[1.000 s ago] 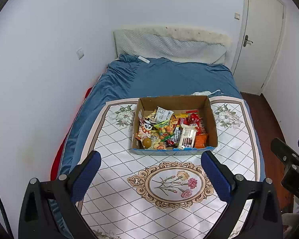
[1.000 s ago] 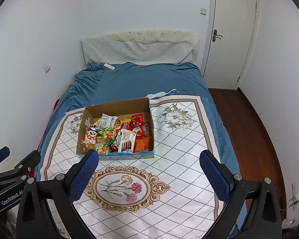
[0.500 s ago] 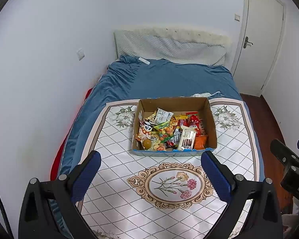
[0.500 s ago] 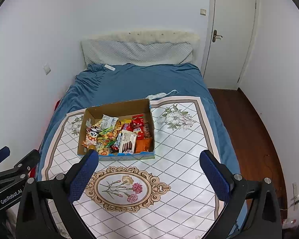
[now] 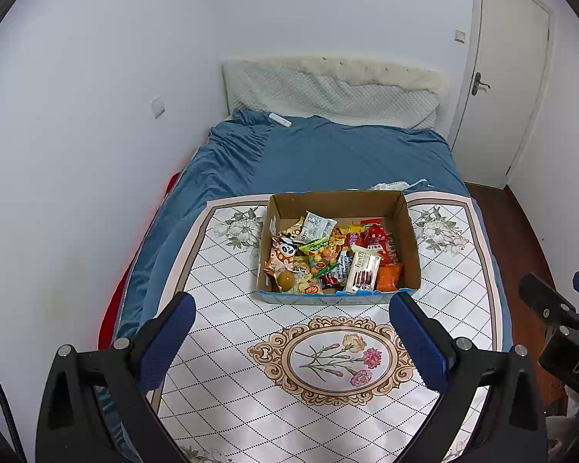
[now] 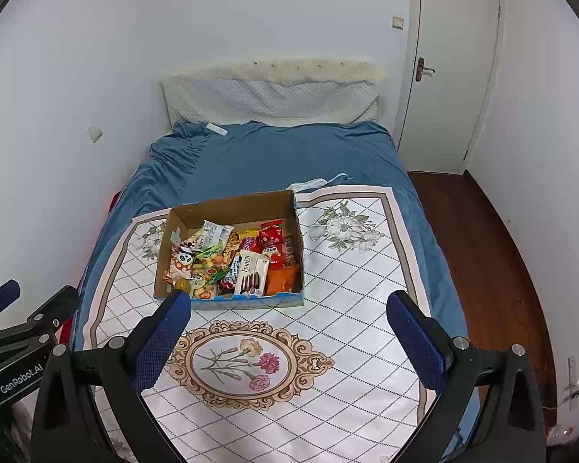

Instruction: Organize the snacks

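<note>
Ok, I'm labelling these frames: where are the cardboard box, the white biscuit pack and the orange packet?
cardboard box (image 5: 411,231), left wrist view, right wall.
white biscuit pack (image 6: 252,272), right wrist view, pack's middle.
orange packet (image 5: 388,276), left wrist view, packet's middle.

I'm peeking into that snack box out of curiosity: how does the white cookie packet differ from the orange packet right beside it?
The white cookie packet is long and shows dark cookies with lettering; the orange packet is plain orange, with no print I can read. The white cookie packet lies on top, overlapping other snacks; the orange packet sits lower, in the box's near corner. Both lie inside the cardboard box, side by side.
</note>
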A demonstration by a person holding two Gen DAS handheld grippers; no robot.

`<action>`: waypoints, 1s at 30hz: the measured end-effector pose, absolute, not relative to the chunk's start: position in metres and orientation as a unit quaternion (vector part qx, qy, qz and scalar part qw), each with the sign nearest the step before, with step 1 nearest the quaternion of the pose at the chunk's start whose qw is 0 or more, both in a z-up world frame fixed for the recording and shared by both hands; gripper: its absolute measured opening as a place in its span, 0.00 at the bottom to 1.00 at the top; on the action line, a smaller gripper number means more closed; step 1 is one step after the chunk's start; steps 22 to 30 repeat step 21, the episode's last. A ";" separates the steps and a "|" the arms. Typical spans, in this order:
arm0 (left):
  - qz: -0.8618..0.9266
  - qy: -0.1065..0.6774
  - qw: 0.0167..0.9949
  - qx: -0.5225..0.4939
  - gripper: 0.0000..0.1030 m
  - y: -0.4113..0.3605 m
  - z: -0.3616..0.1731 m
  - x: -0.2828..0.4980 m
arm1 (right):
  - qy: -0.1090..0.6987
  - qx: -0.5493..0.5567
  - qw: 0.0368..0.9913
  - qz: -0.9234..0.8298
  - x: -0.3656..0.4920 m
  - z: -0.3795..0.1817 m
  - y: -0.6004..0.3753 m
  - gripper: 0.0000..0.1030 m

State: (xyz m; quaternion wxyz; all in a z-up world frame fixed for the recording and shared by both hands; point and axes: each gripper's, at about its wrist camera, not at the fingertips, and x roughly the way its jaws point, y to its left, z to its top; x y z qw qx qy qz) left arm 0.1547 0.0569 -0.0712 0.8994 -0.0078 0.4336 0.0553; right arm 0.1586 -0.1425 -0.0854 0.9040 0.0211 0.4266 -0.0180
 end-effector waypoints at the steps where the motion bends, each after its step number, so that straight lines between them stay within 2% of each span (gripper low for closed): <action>1: 0.055 0.433 0.900 -0.008 1.00 0.057 -0.071 0.154 | 0.426 0.021 0.904 -0.018 0.158 -0.085 -0.142 1.00; 30: 0.057 0.428 0.902 -0.010 1.00 0.058 -0.066 0.153 | 0.426 0.022 0.904 -0.020 0.157 -0.084 -0.143 1.00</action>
